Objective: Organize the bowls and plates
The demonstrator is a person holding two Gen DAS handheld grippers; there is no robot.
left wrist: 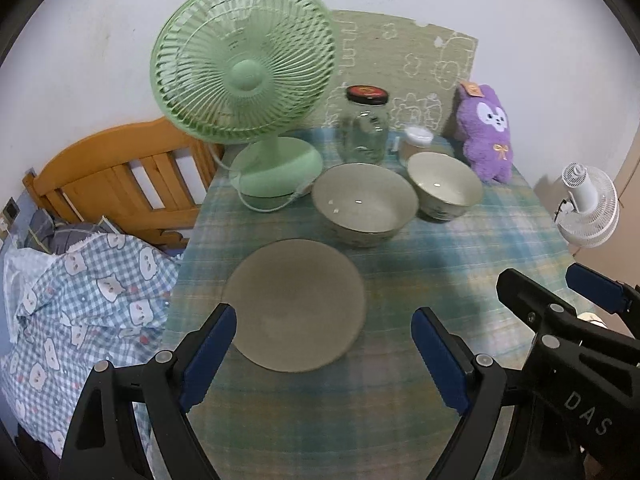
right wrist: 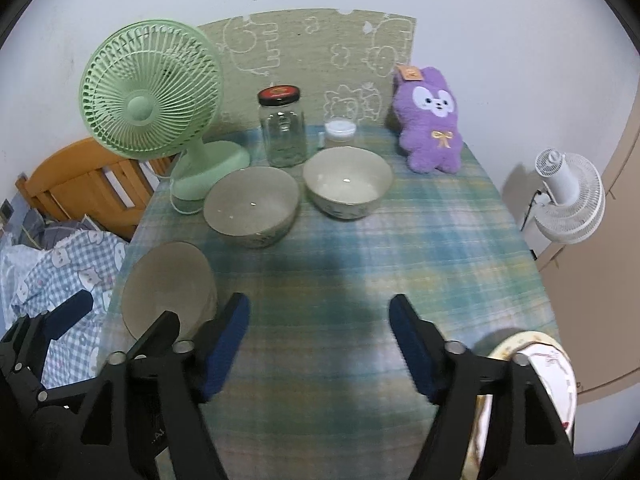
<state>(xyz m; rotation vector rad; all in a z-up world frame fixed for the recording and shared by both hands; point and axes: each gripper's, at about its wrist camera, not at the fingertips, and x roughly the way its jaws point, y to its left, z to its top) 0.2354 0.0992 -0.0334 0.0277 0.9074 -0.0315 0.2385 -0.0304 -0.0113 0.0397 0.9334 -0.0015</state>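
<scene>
A plain grey plate (left wrist: pixel 296 304) lies on the plaid tablecloth near the left edge; it also shows in the right wrist view (right wrist: pixel 168 288). Two pale bowls stand behind it: a larger one (left wrist: pixel 364 204) (right wrist: pixel 252 210) and a smaller one (left wrist: pixel 444 184) (right wrist: pixel 347 186) to its right. A white patterned plate (right wrist: pixel 532 372) lies at the near right corner, partly hidden by my right gripper's finger. My left gripper (left wrist: pixel 324 356) is open and empty, just in front of the grey plate. My right gripper (right wrist: pixel 320 344) is open and empty above the bare cloth; it also shows in the left wrist view (left wrist: pixel 560 292).
A green desk fan (left wrist: pixel 244 80) (right wrist: pixel 152 92), a glass jar with a dark lid (left wrist: pixel 364 128) (right wrist: pixel 282 128), a small white-lidded pot (right wrist: pixel 339 132) and a purple plush (left wrist: pixel 486 132) (right wrist: pixel 430 120) stand along the back. A bed (left wrist: pixel 80 280) lies left, a white fan (right wrist: pixel 568 196) right.
</scene>
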